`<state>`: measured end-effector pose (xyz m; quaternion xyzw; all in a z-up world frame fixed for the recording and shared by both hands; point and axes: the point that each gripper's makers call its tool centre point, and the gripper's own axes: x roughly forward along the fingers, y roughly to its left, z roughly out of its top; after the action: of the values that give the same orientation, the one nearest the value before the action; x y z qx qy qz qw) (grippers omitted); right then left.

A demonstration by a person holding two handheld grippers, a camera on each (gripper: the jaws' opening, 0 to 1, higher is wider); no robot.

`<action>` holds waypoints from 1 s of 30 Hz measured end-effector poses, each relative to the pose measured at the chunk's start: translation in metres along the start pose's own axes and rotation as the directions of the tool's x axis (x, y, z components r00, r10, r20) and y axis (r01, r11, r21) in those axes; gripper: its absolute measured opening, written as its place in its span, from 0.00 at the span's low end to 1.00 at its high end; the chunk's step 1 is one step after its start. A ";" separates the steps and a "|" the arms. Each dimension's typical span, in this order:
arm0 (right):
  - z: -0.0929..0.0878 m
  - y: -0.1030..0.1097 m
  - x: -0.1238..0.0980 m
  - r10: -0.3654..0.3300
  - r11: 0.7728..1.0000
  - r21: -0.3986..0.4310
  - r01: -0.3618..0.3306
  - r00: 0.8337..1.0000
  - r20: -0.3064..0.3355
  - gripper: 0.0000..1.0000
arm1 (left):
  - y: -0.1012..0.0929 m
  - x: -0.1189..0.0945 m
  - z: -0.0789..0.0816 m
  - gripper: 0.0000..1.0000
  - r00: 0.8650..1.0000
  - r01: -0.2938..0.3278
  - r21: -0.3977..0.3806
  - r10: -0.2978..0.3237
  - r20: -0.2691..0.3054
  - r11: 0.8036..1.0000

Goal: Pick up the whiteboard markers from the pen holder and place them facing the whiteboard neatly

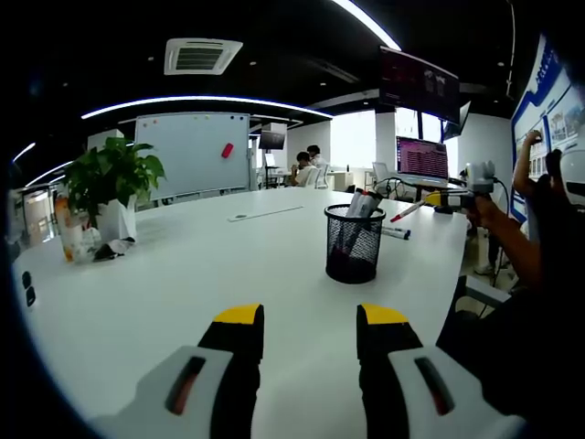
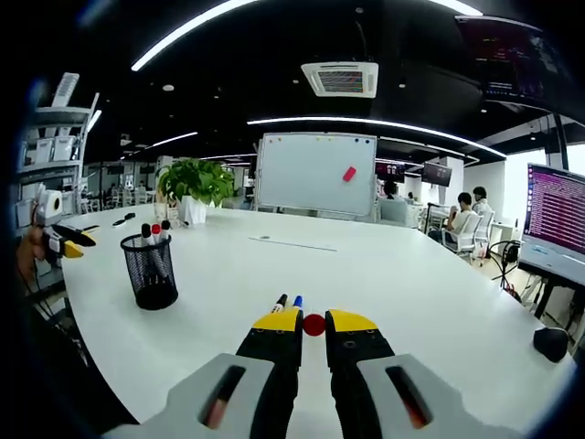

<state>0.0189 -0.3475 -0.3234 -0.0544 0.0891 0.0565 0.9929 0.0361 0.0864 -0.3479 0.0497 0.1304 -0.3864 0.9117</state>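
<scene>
The right gripper is clenched on a red-capped marker above the table, while the left gripper hangs released near the table's near edge. I judge the marker should go down parallel to the two markers already laid near that edge, tips toward the whiteboard. The black mesh holder nearby holds more markers upright, red and black caps showing.
</scene>
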 end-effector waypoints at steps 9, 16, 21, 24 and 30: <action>-0.013 0.004 0.007 0.004 1.000 -0.001 -0.004 1.000 -0.031 0.13 | 0.001 -0.001 0.000 0.42 1.000 -0.003 -0.001 0.003 0.001 1.000; -0.028 0.004 0.018 0.003 1.000 0.009 -0.003 0.998 -0.065 0.13 | -0.001 0.000 -0.001 0.42 1.000 0.001 -0.001 -0.001 -0.003 1.000; -0.035 0.007 0.023 0.000 1.000 -0.001 0.000 0.996 -0.087 0.13 | 0.000 -0.001 0.002 0.42 1.000 -0.002 -0.002 0.002 0.006 1.000; -0.038 0.007 0.027 -0.001 1.000 0.010 0.002 0.995 -0.096 0.13 | 0.002 -0.001 0.001 0.42 1.000 -0.004 -0.006 0.004 0.006 1.000; -0.046 0.006 0.039 0.013 1.000 0.028 -0.009 0.990 -0.142 0.13 | 0.000 -0.002 0.000 0.42 1.000 0.000 -0.008 0.000 0.002 1.000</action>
<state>0.0480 -0.3426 -0.3761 -0.0443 0.1607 0.0568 0.9844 0.0349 0.0878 -0.3478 0.0459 0.1310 -0.3857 0.9121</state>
